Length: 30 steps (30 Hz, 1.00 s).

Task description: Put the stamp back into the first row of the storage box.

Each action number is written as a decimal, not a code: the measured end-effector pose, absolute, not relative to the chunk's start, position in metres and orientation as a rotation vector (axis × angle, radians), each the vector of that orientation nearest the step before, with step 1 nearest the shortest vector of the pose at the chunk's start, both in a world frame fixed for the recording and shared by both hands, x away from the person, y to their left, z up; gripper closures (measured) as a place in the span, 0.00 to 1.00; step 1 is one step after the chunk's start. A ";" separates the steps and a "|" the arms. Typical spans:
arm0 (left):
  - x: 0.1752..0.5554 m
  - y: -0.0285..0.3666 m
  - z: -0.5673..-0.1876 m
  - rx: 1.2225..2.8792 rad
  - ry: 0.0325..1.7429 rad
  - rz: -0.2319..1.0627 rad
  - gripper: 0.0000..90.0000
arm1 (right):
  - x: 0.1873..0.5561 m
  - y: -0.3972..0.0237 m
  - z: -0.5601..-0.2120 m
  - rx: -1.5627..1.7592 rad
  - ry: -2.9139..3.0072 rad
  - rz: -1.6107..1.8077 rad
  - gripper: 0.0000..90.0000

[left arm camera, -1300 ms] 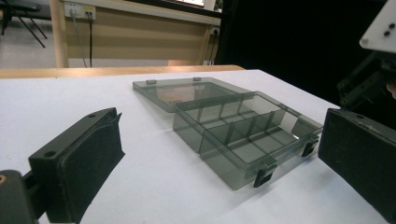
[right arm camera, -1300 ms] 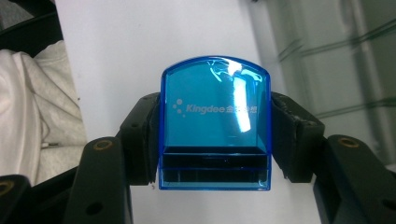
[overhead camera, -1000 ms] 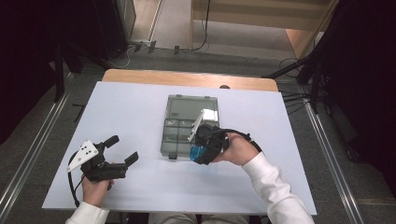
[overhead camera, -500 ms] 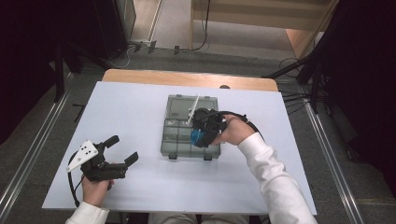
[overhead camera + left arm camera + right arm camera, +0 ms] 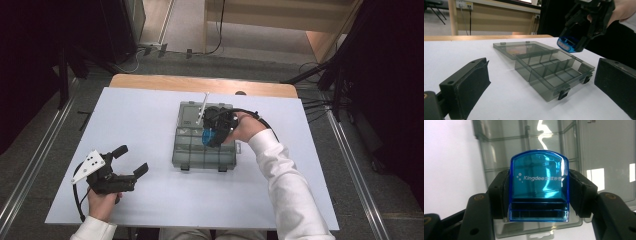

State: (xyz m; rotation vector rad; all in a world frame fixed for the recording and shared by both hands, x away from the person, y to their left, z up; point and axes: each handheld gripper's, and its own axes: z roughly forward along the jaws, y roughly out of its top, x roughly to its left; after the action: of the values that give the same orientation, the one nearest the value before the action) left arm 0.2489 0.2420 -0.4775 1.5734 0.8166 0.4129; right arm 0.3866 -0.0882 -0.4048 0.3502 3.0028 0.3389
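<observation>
Right gripper (image 5: 212,138), clamped on blue holder (image 5: 539,186), moved from box's 3 o'clock edge to over open organizer box (image 5: 205,150); drop-in looked near. Left gripper (image 5: 131,161) idle, jaws apart, at 8 o'clock.

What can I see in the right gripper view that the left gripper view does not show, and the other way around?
Right gripper view alone: white "Kingdee" lettering on the blue transparent piece, and the black pads pressing its two sides.

Left gripper view alone: the box's black latches on its front wall, the wide-open left hand-held gripper, and the right hand-held gripper from outside, above the box.

Both: the blue piece and the open grey compartment box on the white table.
</observation>
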 end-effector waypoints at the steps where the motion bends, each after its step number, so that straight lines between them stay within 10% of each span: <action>1: 0.249 0.242 -0.478 1.574 0.817 0.413 0.00 | 0.389 -0.088 -0.407 0.352 2.999 0.332 0.48; 16: 0.249 0.242 -0.478 1.575 0.811 0.409 0.00 | 0.415 -0.082 -0.436 0.389 2.976 0.259 0.47; 21: 0.249 0.242 -0.478 1.570 0.815 0.409 0.00 | 0.421 -0.087 -0.432 0.509 2.958 0.338 0.25; 30: 0.248 0.242 -0.478 1.569 0.813 0.409 0.00 | 0.407 -0.095 -0.419 0.533 2.897 0.376 0.15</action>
State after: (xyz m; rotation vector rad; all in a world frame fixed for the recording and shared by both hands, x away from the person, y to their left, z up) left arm 0.2483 0.2420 -0.4776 1.5692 0.8132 0.4089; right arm 0.4068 -0.0951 -0.4186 0.5326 2.8969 0.3760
